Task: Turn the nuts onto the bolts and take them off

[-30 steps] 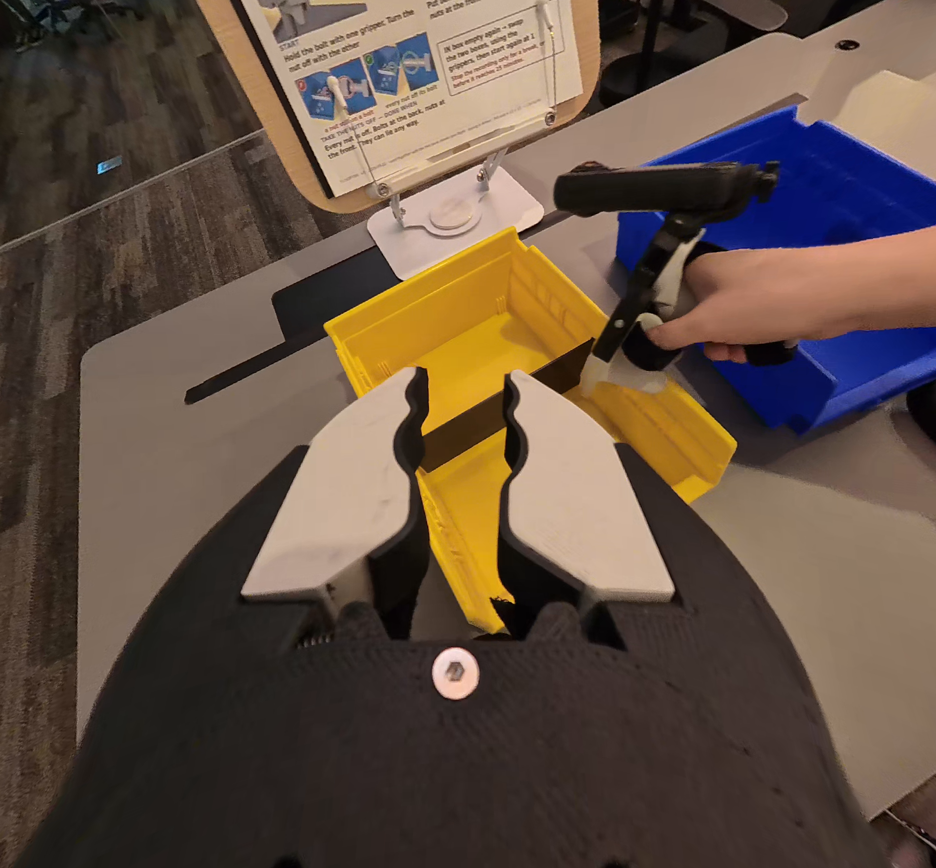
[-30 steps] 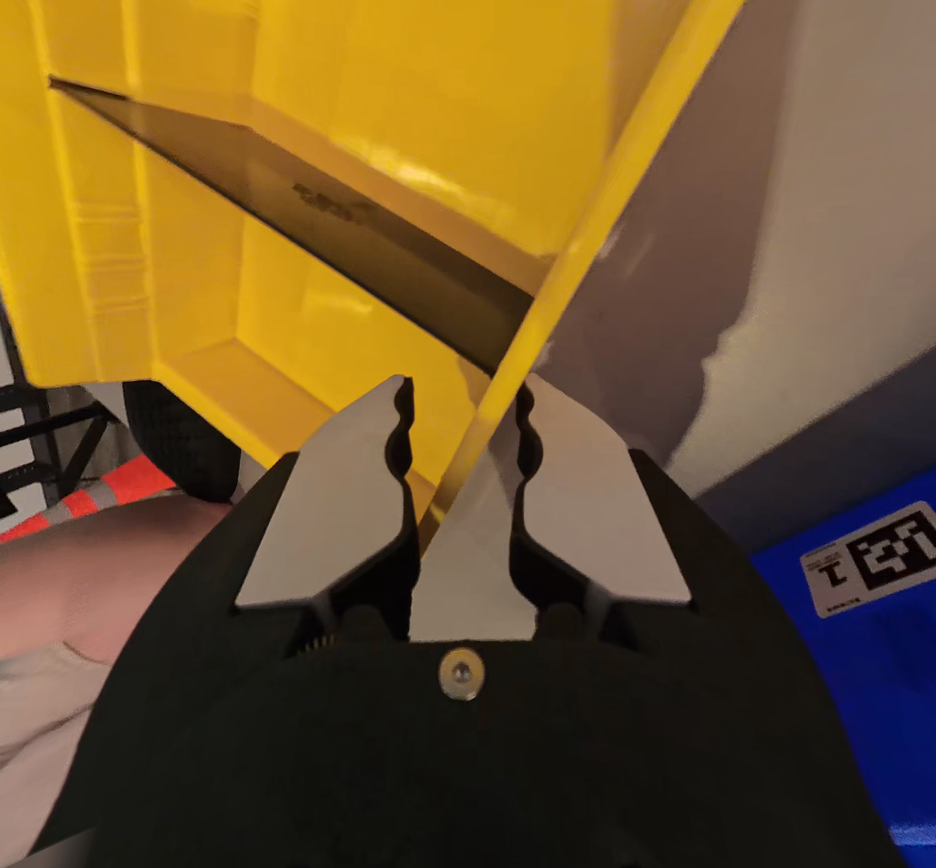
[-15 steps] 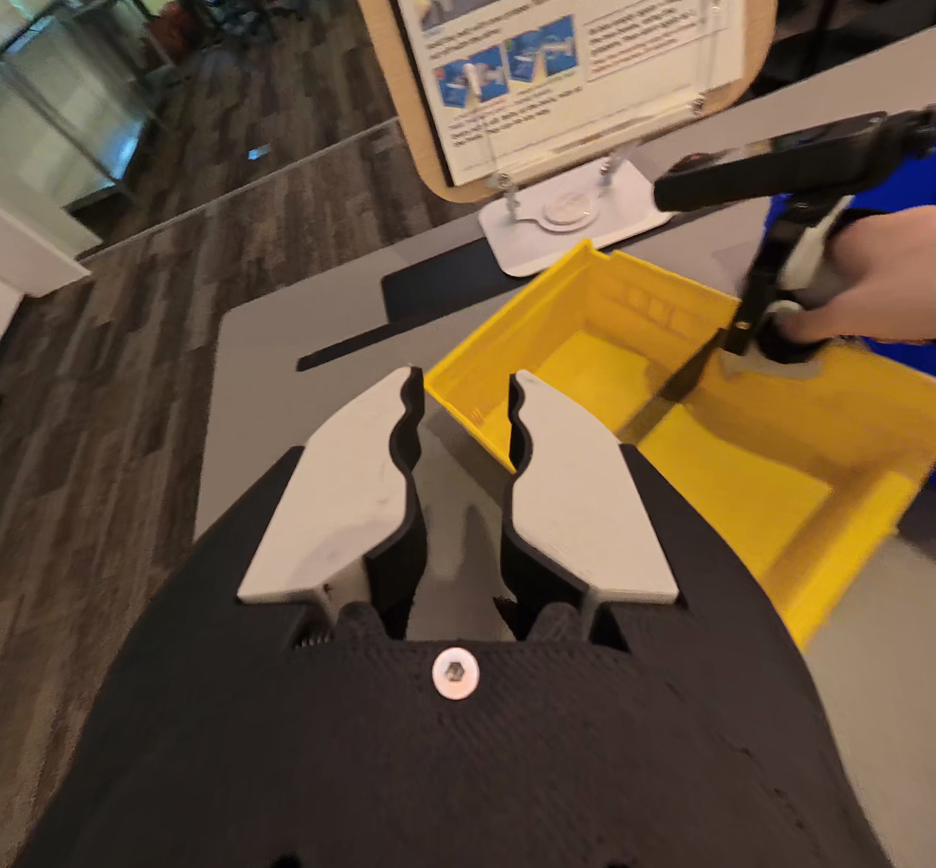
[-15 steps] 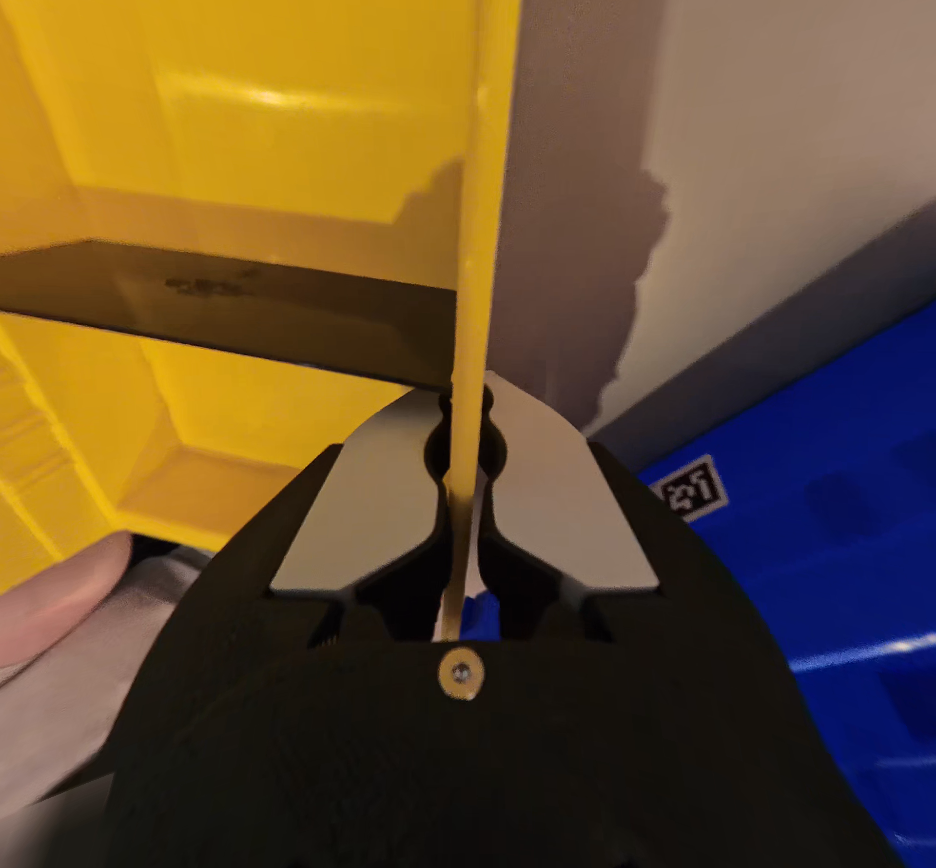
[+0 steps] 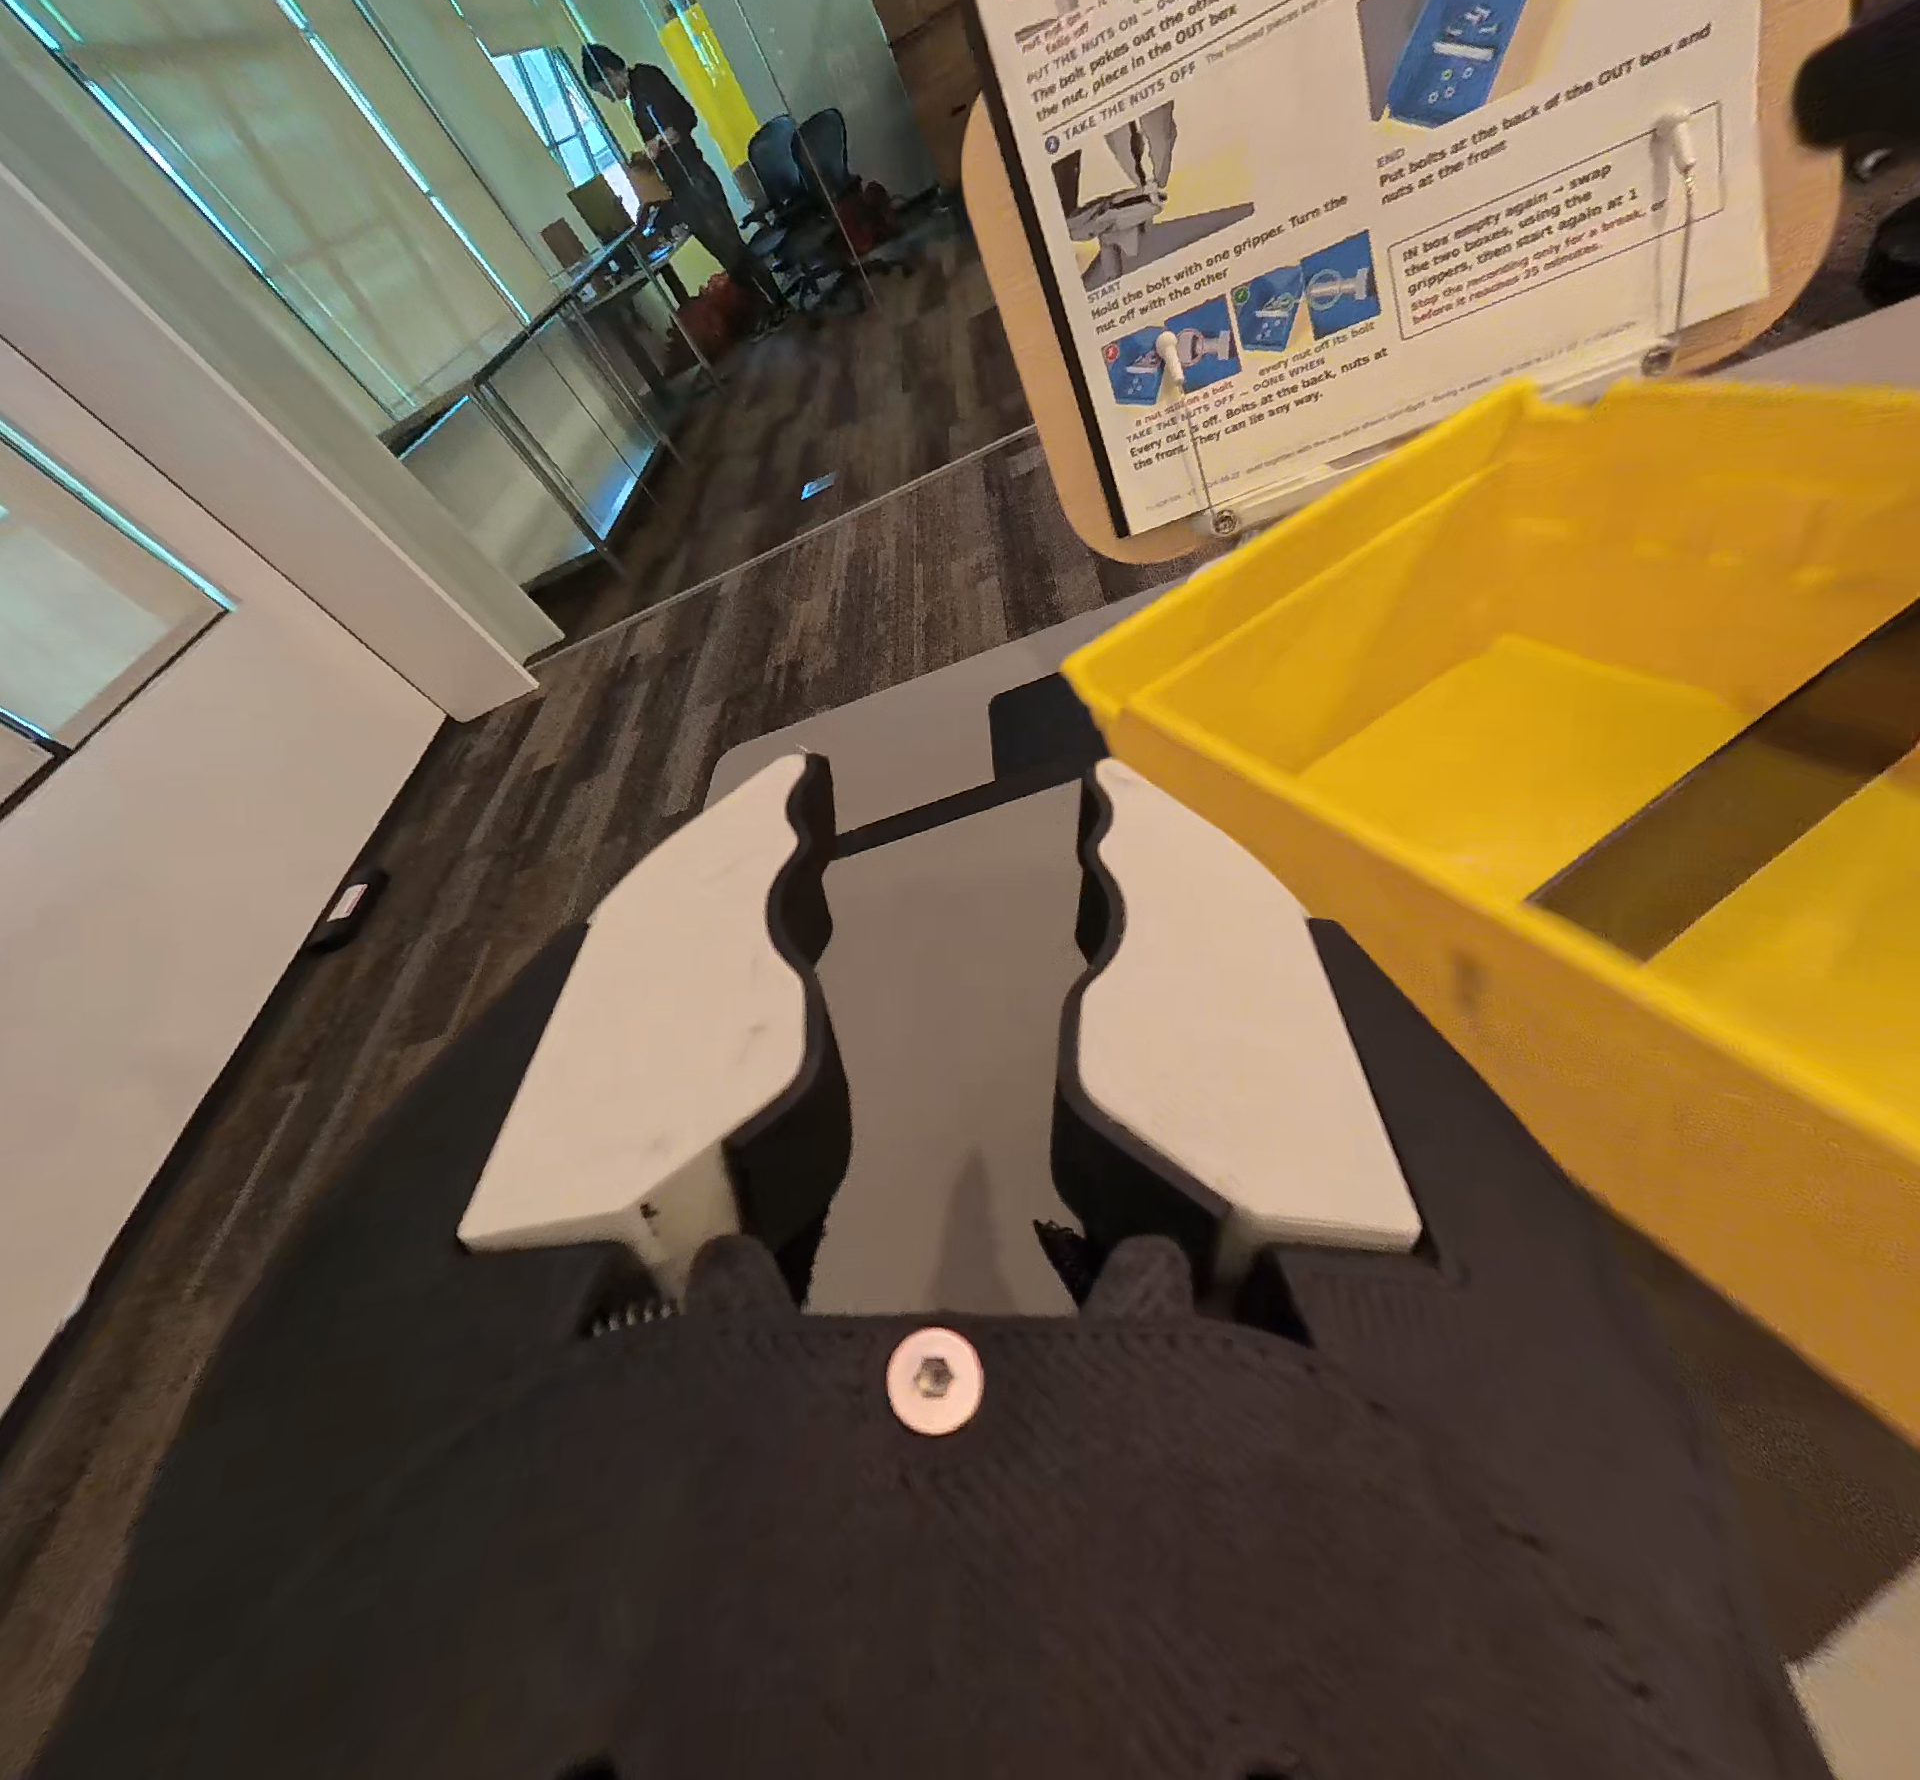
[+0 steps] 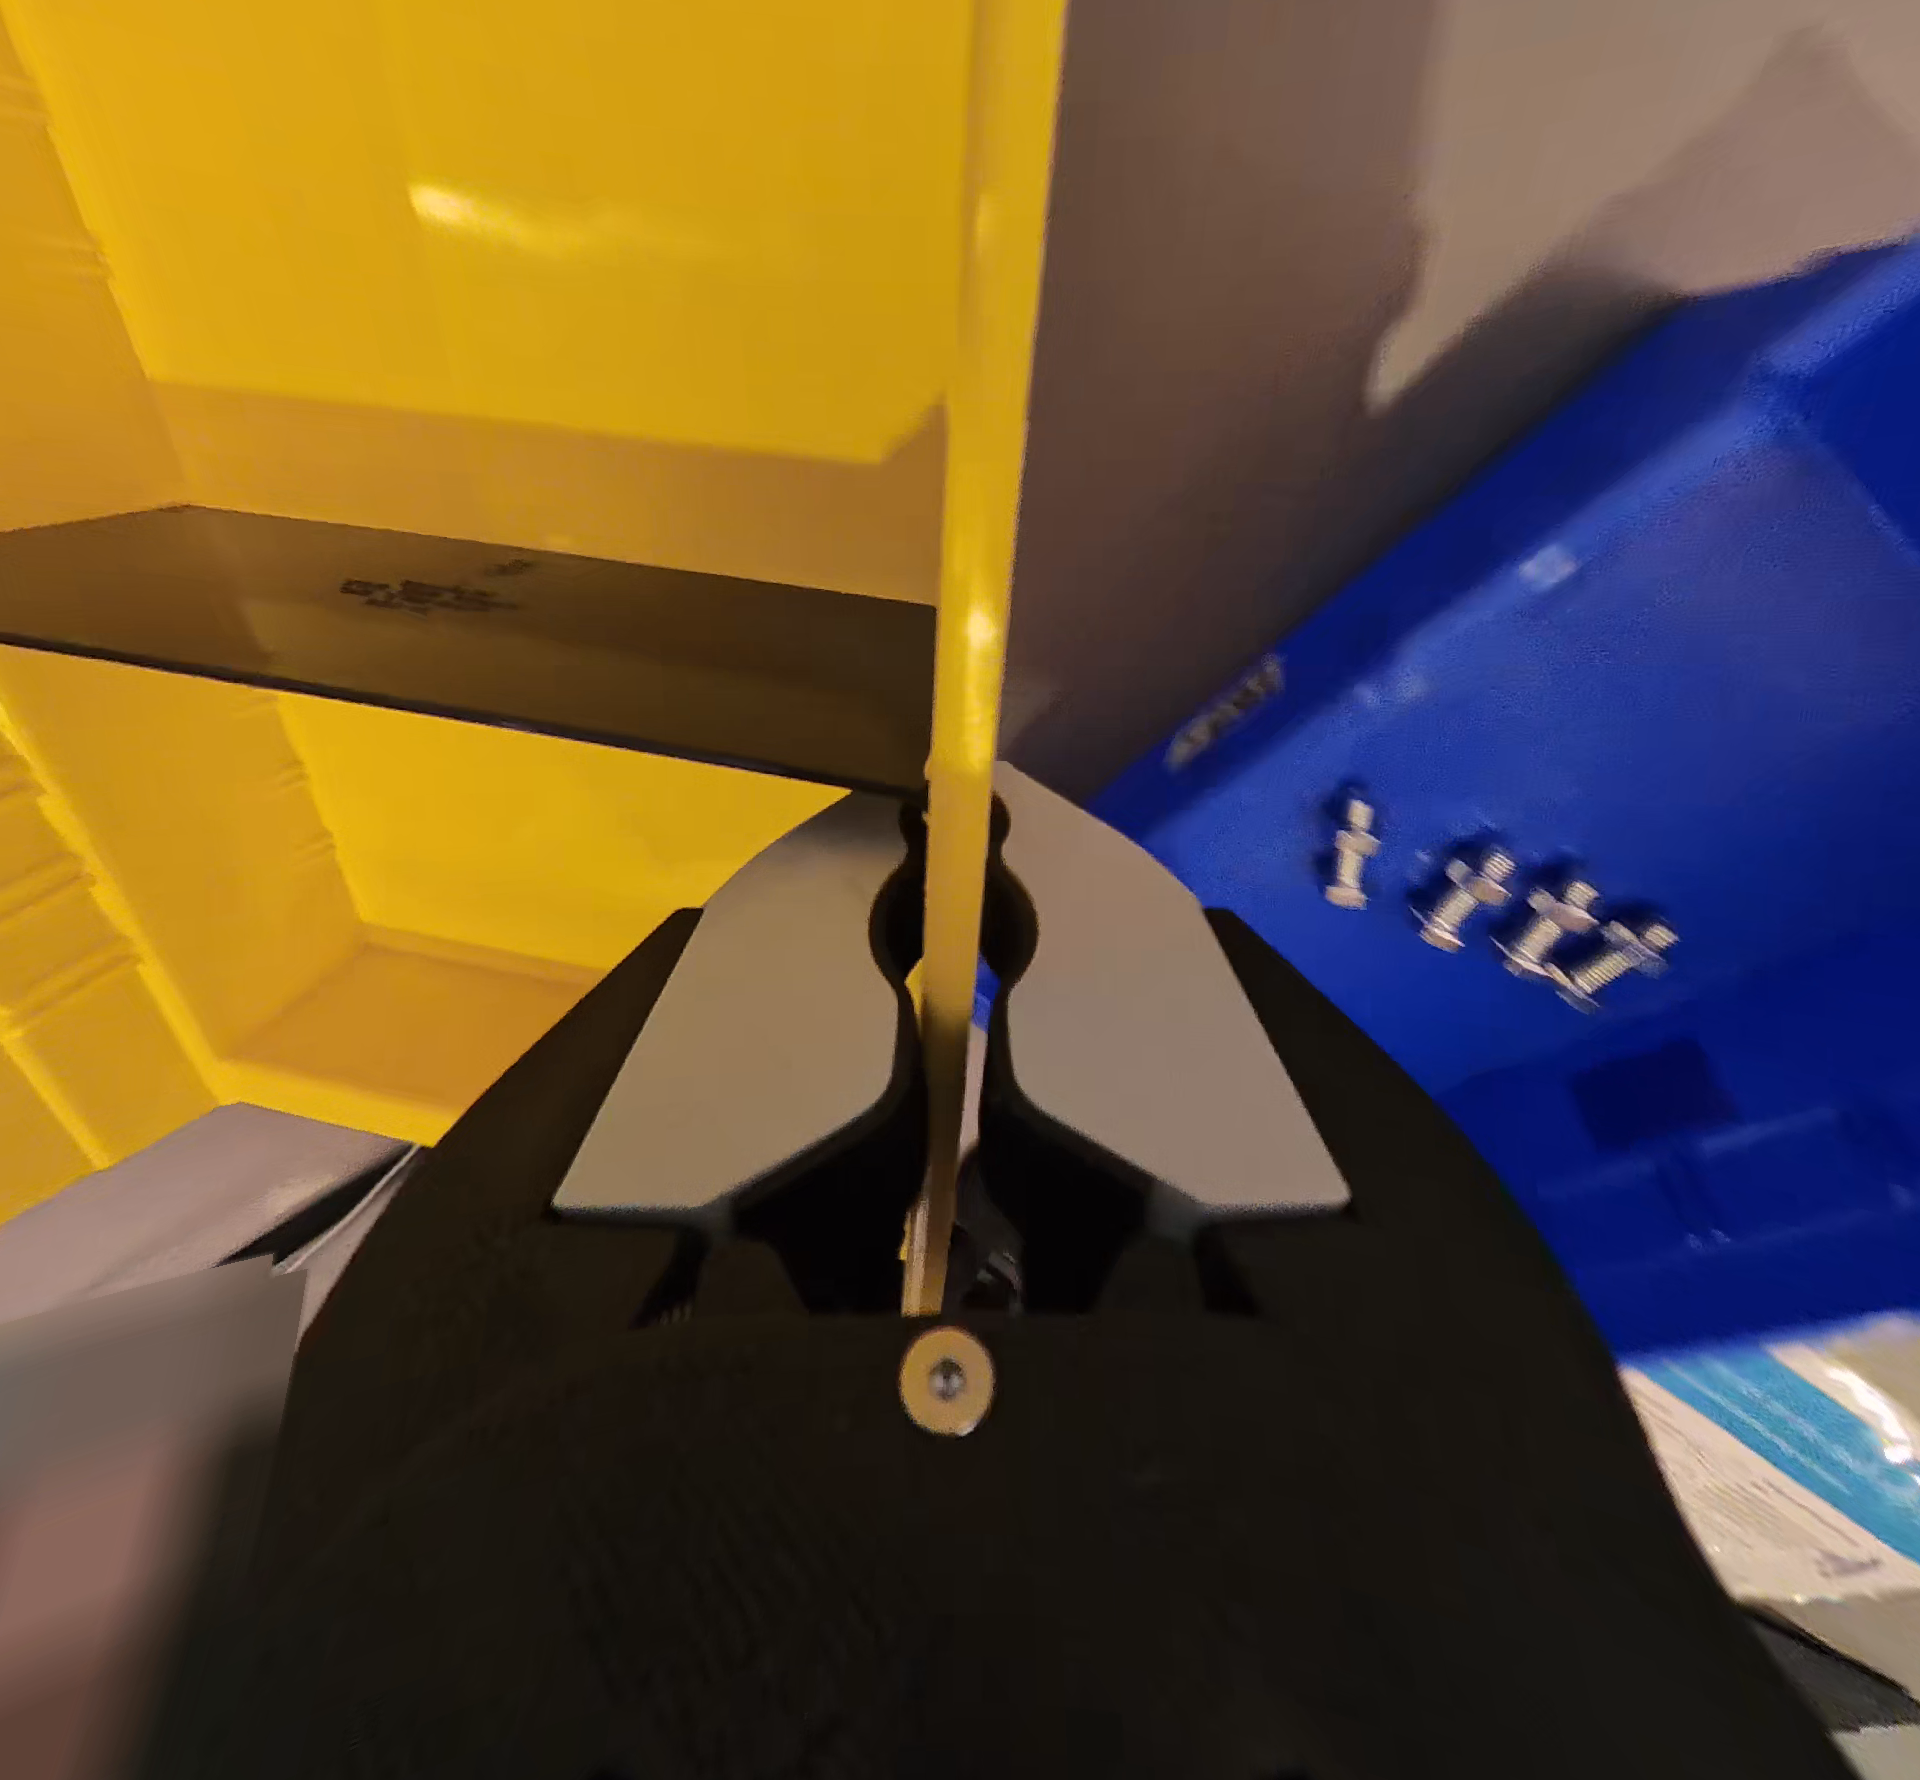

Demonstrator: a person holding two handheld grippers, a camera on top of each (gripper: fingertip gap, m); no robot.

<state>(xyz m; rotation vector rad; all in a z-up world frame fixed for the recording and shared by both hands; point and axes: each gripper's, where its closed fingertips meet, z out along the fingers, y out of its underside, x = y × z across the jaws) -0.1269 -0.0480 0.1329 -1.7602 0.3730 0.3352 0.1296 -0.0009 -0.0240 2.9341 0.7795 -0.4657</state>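
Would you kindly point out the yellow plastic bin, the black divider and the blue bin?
yellow plastic bin [image 5: 1299, 909], left wrist view, near wall.
black divider [image 6: 436, 608], right wrist view, flat face.
blue bin [image 6: 1558, 691], right wrist view, inner wall.

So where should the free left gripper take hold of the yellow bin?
Probably the yellow bin by its thin upright near wall, coming down over the rim. The left gripper is open beside it; the right gripper already pinches the opposite wall this way.

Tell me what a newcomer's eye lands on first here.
The bright yellow bin, its side wall pinched in the right tool, fills that view. Beside it, bolts lie in the blue bin. The left tool hangs open over the grey table.
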